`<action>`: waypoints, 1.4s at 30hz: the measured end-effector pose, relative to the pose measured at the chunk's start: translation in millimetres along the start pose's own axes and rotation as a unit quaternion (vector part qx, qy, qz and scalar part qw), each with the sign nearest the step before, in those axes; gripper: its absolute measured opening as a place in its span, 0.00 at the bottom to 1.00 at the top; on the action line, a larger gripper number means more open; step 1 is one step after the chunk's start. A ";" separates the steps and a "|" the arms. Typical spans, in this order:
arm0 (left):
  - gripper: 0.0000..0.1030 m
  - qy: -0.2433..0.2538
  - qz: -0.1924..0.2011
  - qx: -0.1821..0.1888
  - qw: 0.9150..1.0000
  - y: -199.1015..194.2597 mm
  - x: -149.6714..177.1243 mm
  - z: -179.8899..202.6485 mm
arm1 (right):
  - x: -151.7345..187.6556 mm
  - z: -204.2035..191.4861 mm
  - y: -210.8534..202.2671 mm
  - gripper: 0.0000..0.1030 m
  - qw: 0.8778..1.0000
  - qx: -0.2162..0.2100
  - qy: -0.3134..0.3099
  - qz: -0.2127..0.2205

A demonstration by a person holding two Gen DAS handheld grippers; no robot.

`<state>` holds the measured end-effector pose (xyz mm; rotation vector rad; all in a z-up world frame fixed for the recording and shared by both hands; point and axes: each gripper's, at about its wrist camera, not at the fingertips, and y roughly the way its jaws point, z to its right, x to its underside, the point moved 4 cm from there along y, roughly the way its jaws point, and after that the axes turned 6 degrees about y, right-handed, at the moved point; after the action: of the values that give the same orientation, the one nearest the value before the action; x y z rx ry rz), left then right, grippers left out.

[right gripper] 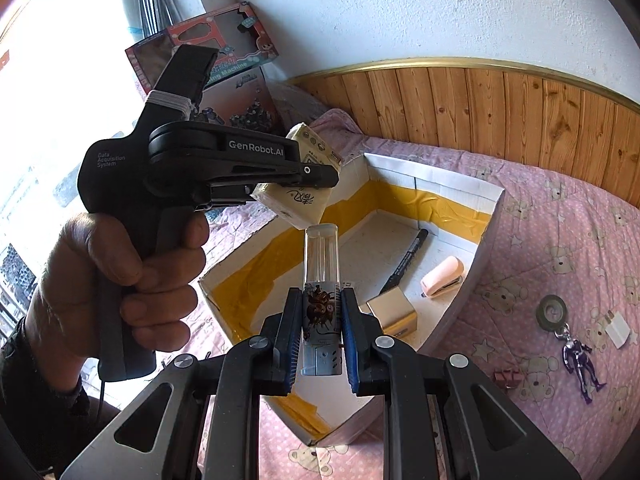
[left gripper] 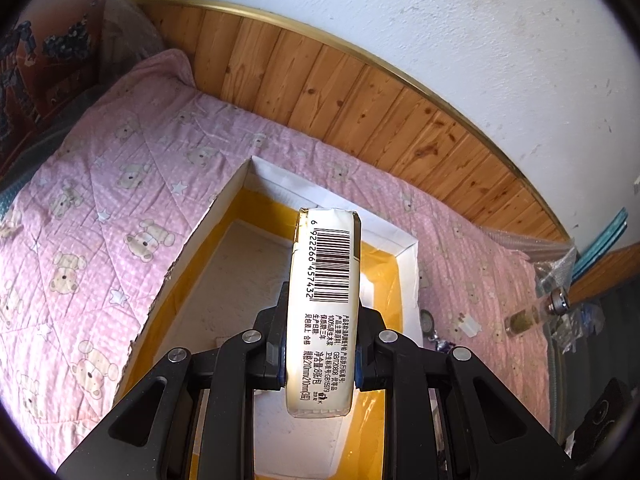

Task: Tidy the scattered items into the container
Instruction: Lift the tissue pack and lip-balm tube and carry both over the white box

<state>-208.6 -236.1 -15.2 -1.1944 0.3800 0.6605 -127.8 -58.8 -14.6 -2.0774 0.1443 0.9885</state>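
Pink bear quilt [left gripper: 120, 200], box [left gripper: 208, 220] below: left tool [left gripper: 320, 344] clamps tissue pack [left gripper: 324, 300], right tool [right gripper: 320, 340] pinches lighter [right gripper: 322, 280], so both probably just need releasing inside.

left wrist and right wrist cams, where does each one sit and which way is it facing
Left wrist: on the left gripper, looking down along its fingers at the tissue pack it clamps over the box; only its own black fingers show.
Right wrist: on the right gripper, looking down past the clear lighter it clamps into the box; the left hand and left gripper show.
Shared: box, tissue pack, pink quilt, wood panelling.
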 end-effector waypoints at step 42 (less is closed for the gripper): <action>0.23 0.011 -0.062 -0.063 0.996 95.2 -16.4 -25.1 | -79.4 81.0 94.7 0.19 0.985 0.041 0.135 -0.101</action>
<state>-281.3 -243.7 -83.2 -1.3357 0.2834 0.5710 -269.8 -81.6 -48.1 -2.0950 0.1083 0.5685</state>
